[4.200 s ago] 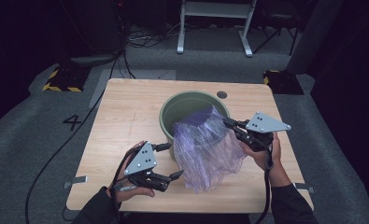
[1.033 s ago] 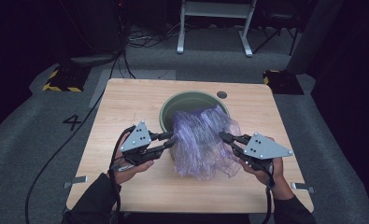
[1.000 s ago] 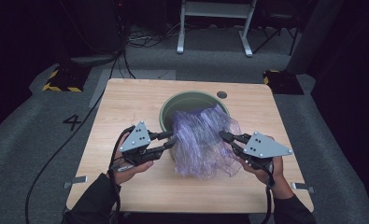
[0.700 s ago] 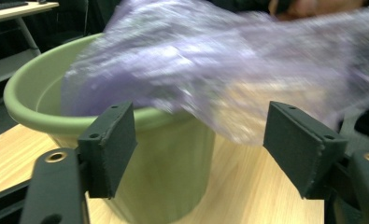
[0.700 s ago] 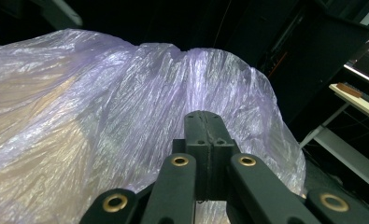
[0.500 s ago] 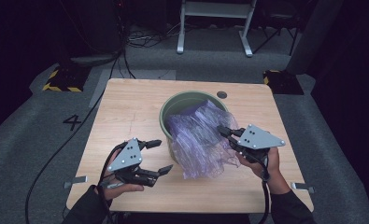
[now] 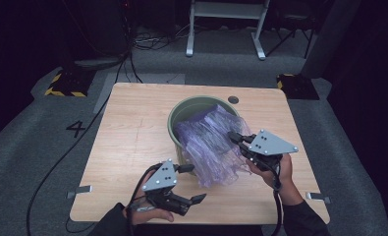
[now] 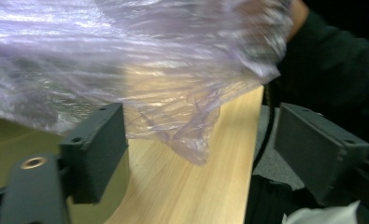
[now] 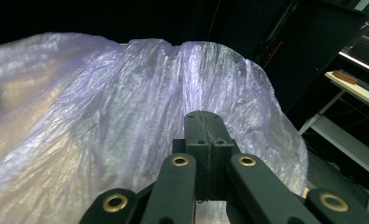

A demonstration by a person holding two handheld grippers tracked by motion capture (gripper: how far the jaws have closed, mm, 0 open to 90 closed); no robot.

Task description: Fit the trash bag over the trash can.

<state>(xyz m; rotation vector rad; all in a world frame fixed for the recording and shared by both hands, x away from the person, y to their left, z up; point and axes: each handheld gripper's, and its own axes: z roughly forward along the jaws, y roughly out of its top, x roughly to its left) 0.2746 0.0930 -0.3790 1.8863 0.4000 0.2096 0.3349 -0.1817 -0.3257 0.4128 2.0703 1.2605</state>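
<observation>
A translucent purple plastic bag (image 7: 211, 142) drapes out of a green bucket (image 7: 181, 110) in the middle of the wooden table (image 7: 132, 128), spilling toward the front. My right gripper (image 7: 233, 136) is shut on the bag's right edge; in the right gripper view its jaws (image 9: 205, 121) meet with the film (image 9: 102, 107) pinched between them. My left gripper (image 7: 196, 183) sits low near the table's front, its jaws having just been opening and now spread wide. In the left gripper view the bag's loose end (image 8: 149, 60) hangs beyond the pads (image 8: 98, 149), untouched.
The bucket wall (image 8: 4, 140) is close on the left of the left gripper view. A cable hole (image 7: 233, 100) lies behind the bucket. Metal brackets (image 7: 81, 190) mark the front corners. Bare wood spans the table's left half. Cables and a white stand (image 7: 226, 24) are on the floor behind.
The left gripper let go of the bag's left side, opened and dropped back toward the front edge. The bag sagged down over the bucket. The right gripper stayed shut on it.
</observation>
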